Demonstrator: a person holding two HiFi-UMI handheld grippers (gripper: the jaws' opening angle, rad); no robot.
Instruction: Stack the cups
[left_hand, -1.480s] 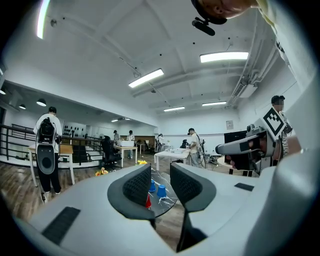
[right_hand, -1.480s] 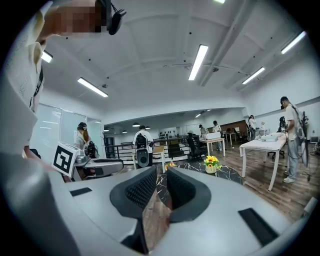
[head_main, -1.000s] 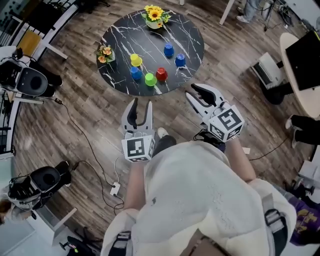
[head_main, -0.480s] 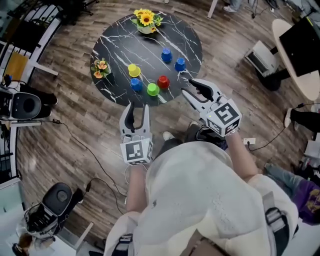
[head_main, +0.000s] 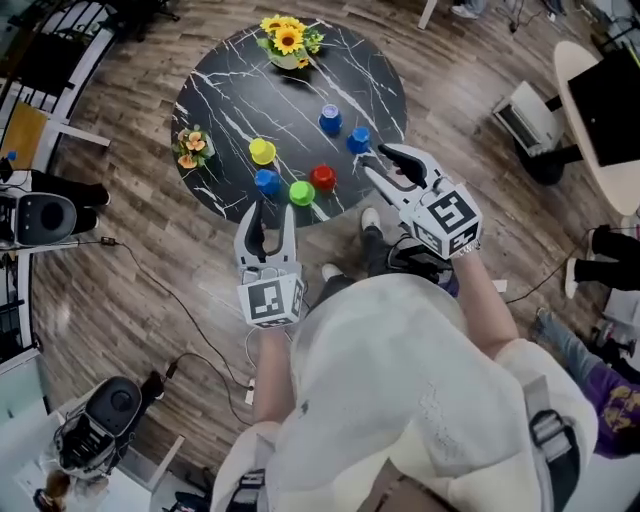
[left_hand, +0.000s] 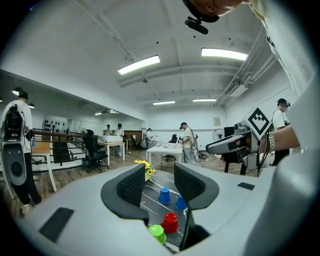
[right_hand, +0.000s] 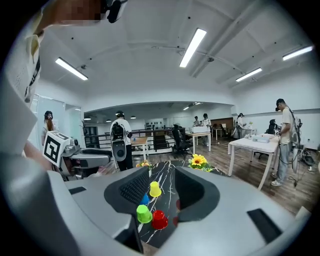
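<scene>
Fingers (right_hand: 133, 186) (right) just opening, empty; left gripper view lacks yellow cup (right_hand: 155, 189).

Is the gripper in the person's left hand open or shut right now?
Open. The left gripper has its two grey jaws standing apart, gripping nothing; the small red plastic cup shows through the gap.

Round black table with white marble veining (head_main: 235, 100) stands on a wood-plank floor (head_main: 130, 270). A yellow sunflower arrangement (head_main: 285, 38) sits at the table's far edge, a small pot of orange flowers (head_main: 190, 148) at its left edge. A black-and-grey speaker on a stand (head_main: 45, 218) stands at left, well apart. A black monitor (head_main: 612, 115) rests on a pale rounded desk (head_main: 570, 75) at right.
</scene>
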